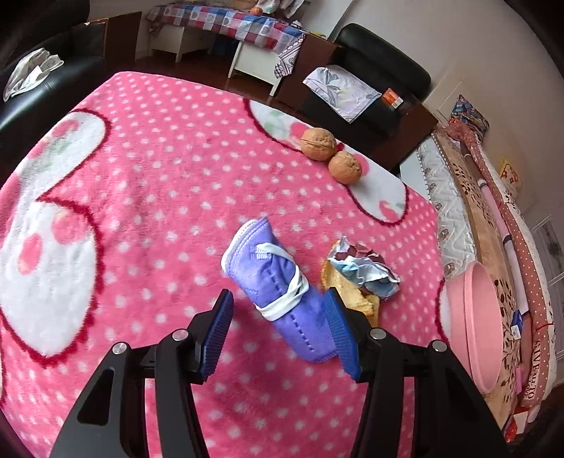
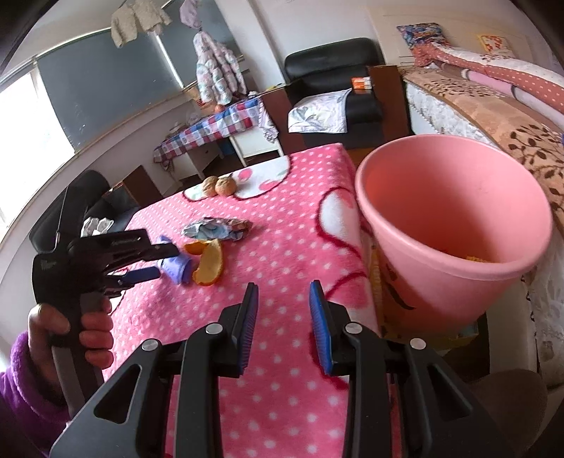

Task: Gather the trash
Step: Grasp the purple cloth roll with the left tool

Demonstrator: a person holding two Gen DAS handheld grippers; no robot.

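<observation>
A rolled purple face mask (image 1: 282, 282) with white straps lies on the pink dotted blanket (image 1: 148, 197). My left gripper (image 1: 278, 310) is open, its jaws on either side of the mask's near end, the right pad touching it. Orange peel (image 1: 356, 296) and a crumpled wrapper (image 1: 366, 271) lie just right of the mask. In the right wrist view the left gripper (image 2: 155, 260) reaches the mask (image 2: 176, 269) beside the peel (image 2: 209, 267) and wrapper (image 2: 215, 227). My right gripper (image 2: 282, 303) is open and empty above the blanket, left of the pink bucket (image 2: 458, 218).
Two walnuts (image 1: 331, 151) sit at the blanket's far edge, also in the right wrist view (image 2: 218, 186). The pink bucket (image 1: 476, 317) stands past the table's right edge, against a bed (image 1: 493, 211). A black chair (image 1: 380, 81) and a checked-cloth table (image 1: 225, 24) stand behind.
</observation>
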